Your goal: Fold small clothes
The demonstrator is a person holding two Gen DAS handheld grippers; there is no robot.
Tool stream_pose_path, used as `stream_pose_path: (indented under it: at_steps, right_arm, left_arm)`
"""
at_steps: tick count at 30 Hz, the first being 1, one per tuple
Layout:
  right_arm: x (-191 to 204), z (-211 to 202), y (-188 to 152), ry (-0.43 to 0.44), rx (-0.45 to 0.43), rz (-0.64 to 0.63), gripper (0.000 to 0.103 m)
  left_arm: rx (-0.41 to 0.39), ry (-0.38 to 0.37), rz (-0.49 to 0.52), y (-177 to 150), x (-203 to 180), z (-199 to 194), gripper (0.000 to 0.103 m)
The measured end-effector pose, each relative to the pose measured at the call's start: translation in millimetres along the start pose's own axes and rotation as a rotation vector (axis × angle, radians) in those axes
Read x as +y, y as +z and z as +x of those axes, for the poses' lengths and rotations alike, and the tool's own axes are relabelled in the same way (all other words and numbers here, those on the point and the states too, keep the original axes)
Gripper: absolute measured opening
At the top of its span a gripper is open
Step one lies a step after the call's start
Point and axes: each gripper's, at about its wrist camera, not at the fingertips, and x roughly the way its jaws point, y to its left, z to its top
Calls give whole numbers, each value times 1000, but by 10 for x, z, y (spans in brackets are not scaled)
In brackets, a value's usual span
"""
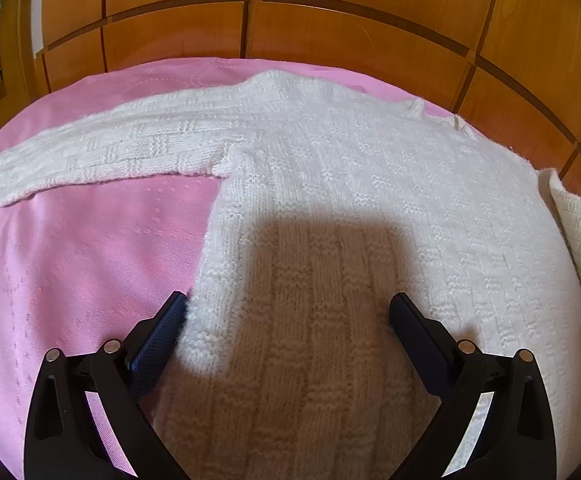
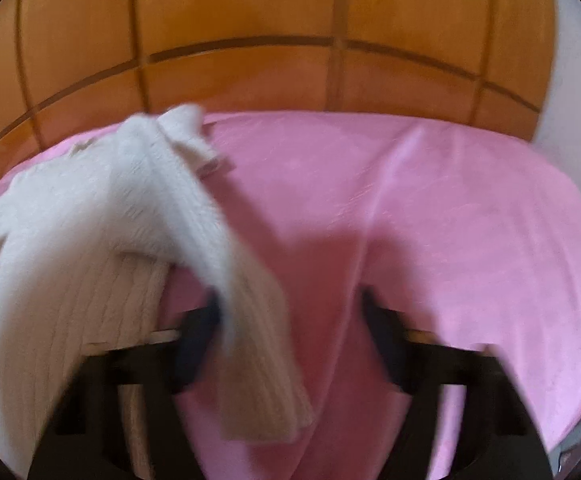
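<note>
A white knitted sweater (image 1: 330, 184) is spread on the pink bedcover (image 1: 70, 260), its body lying between and ahead of the left gripper (image 1: 288, 316), whose jaws are held wide apart with nothing pinched. One sleeve (image 2: 250, 320) is seen draped across the right gripper (image 2: 290, 312), which is blurred; its jaws appear parted. The knit is judged soft, light and limp; it is best taken at the hem corners or the sleeve cuff.

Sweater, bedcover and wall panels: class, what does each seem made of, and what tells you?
Sweater: probably wool or acrylic yarn, shown by fuzzy knitted stitch blocks.
Bedcover: woven fabric, matte, with raised dot patterns.
Wall panels: wood or veneer, smooth with a slight sheen.
</note>
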Motion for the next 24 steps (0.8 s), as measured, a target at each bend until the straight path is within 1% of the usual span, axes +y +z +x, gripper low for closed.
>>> stream_pose_path:
  at_steps: [1, 2, 3, 7, 10, 13, 15, 17, 19, 21, 22, 23, 24]
  right_arm:
    - [21, 12, -3, 30, 16, -15, 19]
    - [30, 26, -4, 43, 18, -19, 12]
    - [30, 23, 18, 52, 14, -23, 8]
    - [-115, -135, 92, 36, -20, 10, 8]
    - [-402, -166, 254, -12, -41, 59, 8]
    - [-688, -146, 366, -101, -37, 93, 8]
    - [-898, -113, 372, -143, -27, 124, 8]
    - [-1141, -23, 423, -218, -12, 154, 8]
    - [-1333, 47, 461, -276, -2, 173, 8]
    - [-1588, 93, 483, -345, 8, 217, 8]
    - [-1698, 108, 480, -373, 12, 244, 13]
    - [-1825, 142, 482, -409, 19, 282, 34]
    - [-1912, 184, 492, -453, 28, 310, 46]
  left_arm:
    - [0, 0, 0, 1, -6, 4, 99]
    - [0, 1, 1, 0, -6, 5, 99]
    - [1, 2, 1, 0, -8, 7, 99]
    - [3, 5, 4, 4, -4, 4, 99]
    - [2, 6, 4, 6, -6, 5, 99]
    - [2, 6, 4, 6, -6, 5, 99]
    - [3, 6, 4, 7, -9, 7, 99]
    - [3, 6, 4, 6, -8, 7, 99]
    - [2, 6, 4, 4, -5, 7, 99]
    - [2, 4, 5, 4, -6, 13, 99]
    - [2, 4, 5, 4, -4, 16, 99]
    - [1, 5, 6, 4, -5, 21, 99]
    - [1, 5, 7, 3, -4, 28, 99]
